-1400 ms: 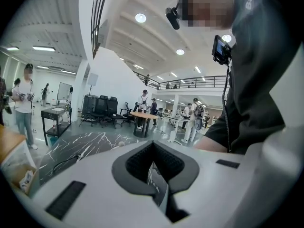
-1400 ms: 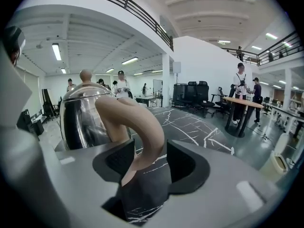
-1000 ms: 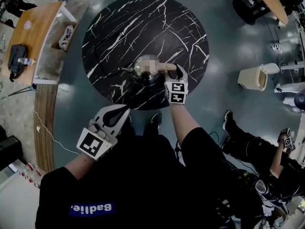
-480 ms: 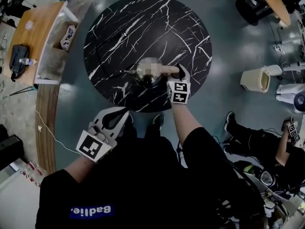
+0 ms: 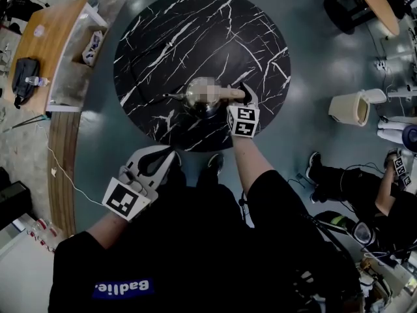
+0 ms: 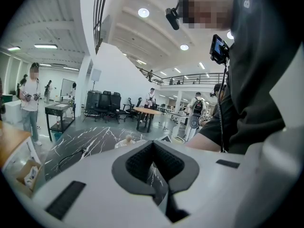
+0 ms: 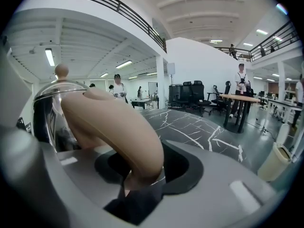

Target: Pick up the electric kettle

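The electric kettle [image 5: 195, 107], a glass body with a metal lid and a thin spout, stands on the round black marble table [image 5: 195, 31]. Its beige handle [image 5: 229, 94] points right. My right gripper [image 5: 244, 97] reaches in from the table's near edge and has that handle between its jaws. In the right gripper view the handle [image 7: 114, 127] fills the jaw gap of the right gripper [image 7: 137, 184]; the jaws have just been closing and sit against it. My left gripper [image 5: 171, 155] hangs below the table's rim, jaw tips together, holding nothing. The left gripper [image 6: 154, 170] faces the table, where the kettle's lid knob [image 6: 127, 139] shows.
A black cable [image 5: 133, 77] runs over the table's left side. A wooden desk [image 5: 45, 44] and a cardboard box [image 5: 91, 47] stand at the left. A white bin [image 5: 348, 106] and a seated person [image 5: 352, 188] are at the right.
The right gripper has crept slightly further along the kettle's handle. The kettle stands where it was and the left gripper has kept its place.
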Available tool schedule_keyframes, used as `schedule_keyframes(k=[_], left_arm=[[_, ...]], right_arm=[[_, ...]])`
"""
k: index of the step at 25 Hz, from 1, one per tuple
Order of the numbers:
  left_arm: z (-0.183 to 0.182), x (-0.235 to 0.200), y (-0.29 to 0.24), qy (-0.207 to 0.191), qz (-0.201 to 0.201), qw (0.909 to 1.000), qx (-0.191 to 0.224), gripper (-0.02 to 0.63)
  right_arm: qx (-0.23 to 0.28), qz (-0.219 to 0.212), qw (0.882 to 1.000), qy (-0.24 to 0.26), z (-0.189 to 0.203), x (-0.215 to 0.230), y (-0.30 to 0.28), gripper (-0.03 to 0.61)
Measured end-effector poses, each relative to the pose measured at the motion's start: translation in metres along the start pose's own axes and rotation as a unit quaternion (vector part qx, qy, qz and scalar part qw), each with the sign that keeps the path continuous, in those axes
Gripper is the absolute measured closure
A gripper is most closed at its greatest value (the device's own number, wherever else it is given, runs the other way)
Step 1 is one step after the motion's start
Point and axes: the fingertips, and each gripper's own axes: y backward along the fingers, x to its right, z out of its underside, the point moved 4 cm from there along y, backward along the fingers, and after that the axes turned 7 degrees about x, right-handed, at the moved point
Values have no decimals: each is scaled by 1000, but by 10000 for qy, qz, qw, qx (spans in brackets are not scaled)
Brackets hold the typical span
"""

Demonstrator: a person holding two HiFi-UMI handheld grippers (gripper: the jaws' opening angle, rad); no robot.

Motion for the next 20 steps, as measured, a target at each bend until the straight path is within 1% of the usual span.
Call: schedule_keyframes(k=[5, 8, 14, 20], left_arm=[[0, 1, 0, 6, 9, 10000, 8, 607], [0, 2, 2, 8, 9, 10000, 21, 607], [1, 2, 5, 29, -21, 10000, 35, 607], [1, 3, 9, 31, -39, 10000, 73, 607]], right_arm=[[70, -8, 9999, -122, -3, -3, -1, 479], [92, 36, 9997, -222, -3, -2, -1, 502], [155, 79, 9992, -373, -3, -1, -3, 502], [237, 120, 9975, -662, -5, -1, -2, 499]])
